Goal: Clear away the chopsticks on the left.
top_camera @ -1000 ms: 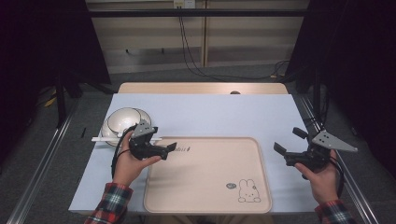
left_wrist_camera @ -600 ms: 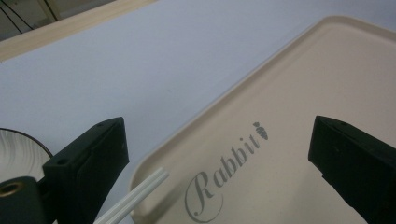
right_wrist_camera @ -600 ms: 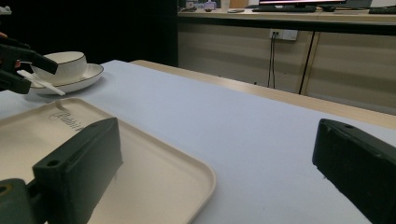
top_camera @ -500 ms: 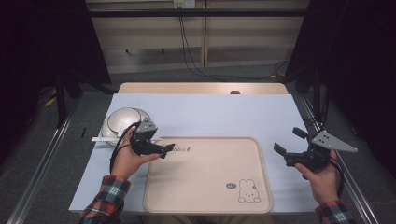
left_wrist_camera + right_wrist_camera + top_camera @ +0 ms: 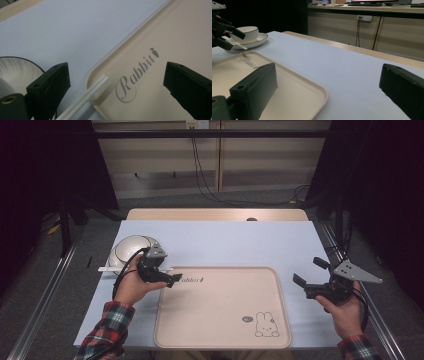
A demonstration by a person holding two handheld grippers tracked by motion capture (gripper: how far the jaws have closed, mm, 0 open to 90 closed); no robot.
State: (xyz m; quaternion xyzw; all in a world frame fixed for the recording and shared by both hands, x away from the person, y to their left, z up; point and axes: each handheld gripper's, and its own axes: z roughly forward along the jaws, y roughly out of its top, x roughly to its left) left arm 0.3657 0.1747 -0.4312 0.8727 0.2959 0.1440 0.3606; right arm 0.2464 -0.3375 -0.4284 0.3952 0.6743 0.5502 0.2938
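Left tool (image 5: 167,279): jaws stand apart, nothing between them. It hovers at the far-left corner of the tray (image 5: 222,336), with the white chopsticks (image 5: 107,269) directly below it. In the left gripper view the chopsticks (image 5: 85,98) lie between the two jaws, their tips resting over the tray rim (image 5: 130,37) beside the printed "Rabbit" lettering (image 5: 136,72); whether either jaw touches them cannot be told.

Change from the earlier frames: a second ago the left tool sat slightly further right and nearer the person, over the tray edge. It has since drawn back toward the bowl (image 5: 131,251) and now sits close against the bowl's near-right side. The person's left hand (image 5: 131,287) has moved with it. The chopsticks lie where they did before, on the bench (image 5: 225,240), running from left of the bowl to the tray corner.

Right tool (image 5: 311,281): jaws apart, empty, held above the bench just off the tray's right edge. Its position is unchanged across all three frames. The right gripper view shows the bowl (image 5: 244,32) seated on a saucer (image 5: 255,41) at the far side, with the left tool (image 5: 230,35) in front of it.

Tray: bare, rabbit drawing (image 5: 265,325) near its near-right corner; unmoved.
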